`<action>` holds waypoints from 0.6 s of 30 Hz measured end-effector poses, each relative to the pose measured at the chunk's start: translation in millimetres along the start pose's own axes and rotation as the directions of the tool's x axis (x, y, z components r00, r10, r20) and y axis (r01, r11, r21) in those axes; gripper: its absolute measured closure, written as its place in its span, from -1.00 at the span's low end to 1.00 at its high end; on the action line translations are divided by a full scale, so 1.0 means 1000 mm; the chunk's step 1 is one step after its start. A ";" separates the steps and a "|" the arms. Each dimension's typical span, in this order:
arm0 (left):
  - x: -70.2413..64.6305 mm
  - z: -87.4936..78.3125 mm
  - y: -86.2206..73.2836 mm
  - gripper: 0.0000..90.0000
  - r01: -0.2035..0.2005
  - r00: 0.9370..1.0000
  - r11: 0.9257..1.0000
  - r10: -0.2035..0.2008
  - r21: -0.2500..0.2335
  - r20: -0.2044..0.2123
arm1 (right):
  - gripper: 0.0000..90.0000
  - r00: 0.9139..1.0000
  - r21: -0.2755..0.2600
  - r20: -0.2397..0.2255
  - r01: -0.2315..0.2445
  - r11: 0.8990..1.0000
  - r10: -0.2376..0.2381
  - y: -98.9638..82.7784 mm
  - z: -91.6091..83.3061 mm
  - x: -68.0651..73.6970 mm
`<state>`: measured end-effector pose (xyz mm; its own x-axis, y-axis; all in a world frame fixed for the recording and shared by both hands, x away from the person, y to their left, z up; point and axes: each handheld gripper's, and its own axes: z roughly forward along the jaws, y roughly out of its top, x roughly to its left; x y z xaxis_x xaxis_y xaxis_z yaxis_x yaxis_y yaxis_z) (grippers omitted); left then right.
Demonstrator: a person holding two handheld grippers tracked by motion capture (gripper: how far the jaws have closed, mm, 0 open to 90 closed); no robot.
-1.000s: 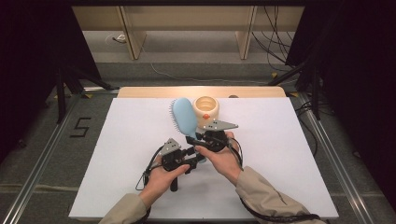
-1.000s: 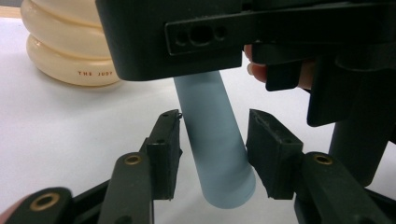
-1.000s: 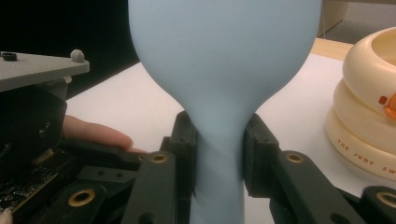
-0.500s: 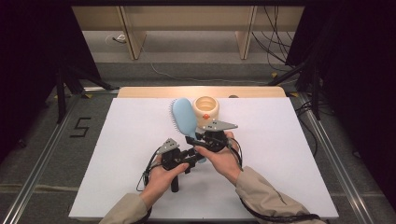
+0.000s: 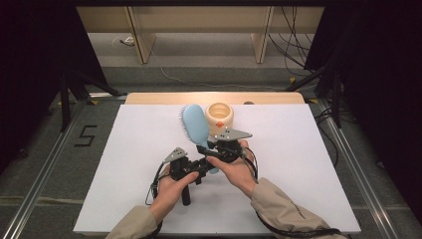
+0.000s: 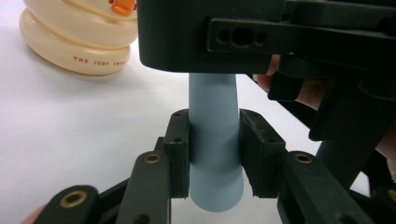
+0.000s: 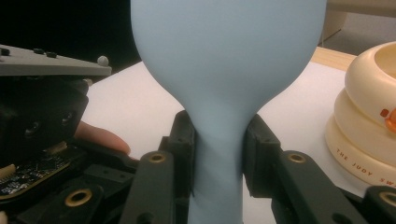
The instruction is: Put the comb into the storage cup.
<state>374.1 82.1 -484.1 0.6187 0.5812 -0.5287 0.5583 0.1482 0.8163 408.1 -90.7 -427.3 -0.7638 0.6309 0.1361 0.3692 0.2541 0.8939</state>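
Note:
A light blue hairbrush (image 5: 194,124) is held off the white table between both grippers, its head pointing away from me. My left gripper (image 5: 203,167) grips the handle's end; in the left gripper view its pads (image 6: 180,140) press the blue handle (image 6: 212,102) from both sides, and the jaws have just been closing on it. My right gripper (image 5: 208,147) is shut on the narrow neck (image 7: 219,140) just below the wide head (image 7: 224,56). A hand holds each gripper.
A cream ribbed cup (image 5: 219,115) with an orange mark stands just behind the brush, close to the right gripper; it also appears as the cream cup (image 6: 74,37) and the cup (image 7: 369,140). The white sheet (image 5: 308,164) covers the table, with a wooden edge (image 5: 149,98) at the back.

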 end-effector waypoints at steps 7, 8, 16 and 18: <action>0.000 0.000 0.000 0.45 0.017 1.000 1.000 -0.017 -0.003 0.018 | 0.51 1.000 0.000 0.004 0.015 1.000 -0.015 0.001 0.000 0.000; 0.000 0.000 0.000 0.45 0.018 1.000 1.000 -0.018 -0.005 0.019 | 0.51 1.000 0.001 0.003 0.015 1.000 -0.015 0.001 0.000 0.000; 0.000 0.000 0.000 0.45 0.033 0.999 0.999 -0.033 -0.011 0.043 | 0.46 1.000 0.002 0.003 0.026 1.000 -0.026 0.002 -0.001 0.001; 0.000 0.000 0.000 0.45 0.036 0.998 0.999 -0.036 -0.012 0.044 | 0.44 1.000 0.003 0.001 0.026 1.000 -0.026 0.002 -0.001 0.001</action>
<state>374.5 82.3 -484.3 0.6220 0.5398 -0.5672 0.5737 0.1789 0.7993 407.9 -89.9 -424.9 -0.7727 0.6246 0.1129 0.3513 0.2727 0.8957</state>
